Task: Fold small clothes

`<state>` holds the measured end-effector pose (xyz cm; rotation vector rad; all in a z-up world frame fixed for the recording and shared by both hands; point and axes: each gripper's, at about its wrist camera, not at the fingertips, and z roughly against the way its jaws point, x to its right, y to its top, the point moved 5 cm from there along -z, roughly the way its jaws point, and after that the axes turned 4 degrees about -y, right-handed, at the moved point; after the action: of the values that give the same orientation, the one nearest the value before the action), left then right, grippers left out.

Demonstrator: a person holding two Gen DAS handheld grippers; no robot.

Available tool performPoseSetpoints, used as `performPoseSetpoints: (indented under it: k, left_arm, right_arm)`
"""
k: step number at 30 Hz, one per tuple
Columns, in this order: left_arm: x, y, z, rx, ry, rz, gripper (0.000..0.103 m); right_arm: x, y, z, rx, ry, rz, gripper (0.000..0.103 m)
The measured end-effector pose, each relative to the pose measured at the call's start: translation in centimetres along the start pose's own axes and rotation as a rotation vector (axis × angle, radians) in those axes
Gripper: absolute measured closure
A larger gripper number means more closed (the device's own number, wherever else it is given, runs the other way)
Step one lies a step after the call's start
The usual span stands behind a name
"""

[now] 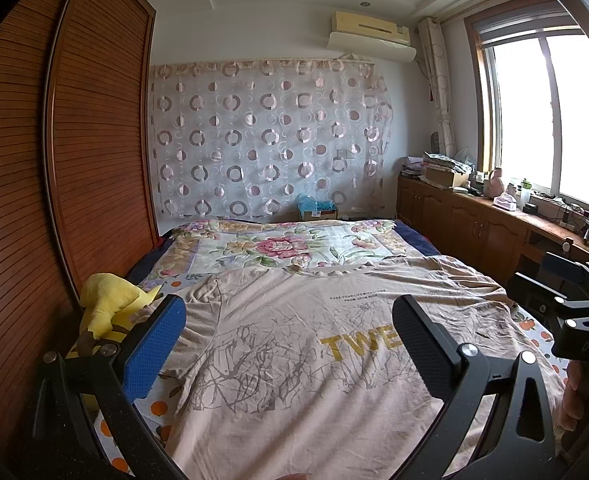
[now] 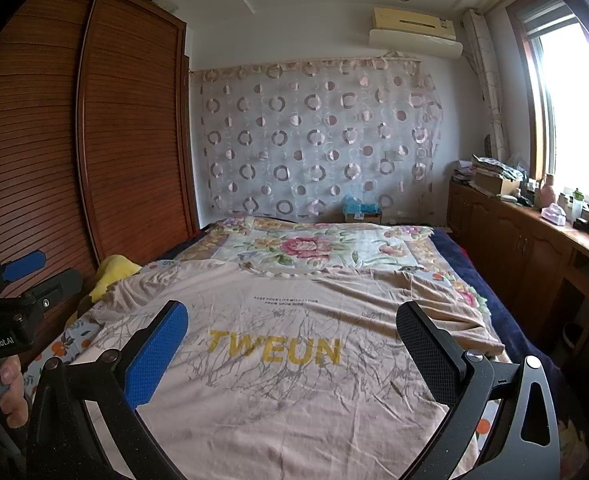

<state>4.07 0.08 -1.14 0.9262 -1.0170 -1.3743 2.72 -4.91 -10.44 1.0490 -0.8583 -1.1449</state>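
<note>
Your left gripper (image 1: pixel 288 340) and right gripper (image 2: pixel 292 346) both hover with jaws spread wide, holding nothing. The beige T-shirt (image 2: pixel 294 380) lies flat on the bed (image 2: pixel 314 248), collar toward 12 o'clock. It looks light and limp; pinch it at the sleeve edges, 9 and 3 o'clock.

The left gripper (image 1: pixel 290 320) and the right gripper (image 2: pixel 292 326) are both held level and side by side with their jaws spread wide and nothing between them, each gripped from below by a hand, the left hand (image 2: pixel 8 390) curled round its handle.
</note>
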Motion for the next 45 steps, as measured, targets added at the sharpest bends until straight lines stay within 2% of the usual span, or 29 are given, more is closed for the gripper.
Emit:
performPoseSetpoints:
  k: [7,33,39,45]
  left_arm:
    - [0.1,0.9,0.9,0.003,0.002,-0.001,0.0]
    - [0.2,0.7,0.8,0.002,0.0,-0.002,0.0]
    - [-0.5,0.1,0.2,-0.035,-0.016,-0.013,0.0]
    - [-3.1,-1.7,-1.0,-0.08,0.018,0.008,0.0]
  right_arm:
    - [0.0,0.0,0.0,0.0,0.001,0.0,0.0]
    - [-0.3,0.1,0.0,-0.001,0.006,0.004,0.0]
    - [-0.6,-0.4,-0.8,-0.032,0.031,0.01,0.0]
    - [-0.8,-0.8,-1.6,-0.068,0.051,0.021,0.0]
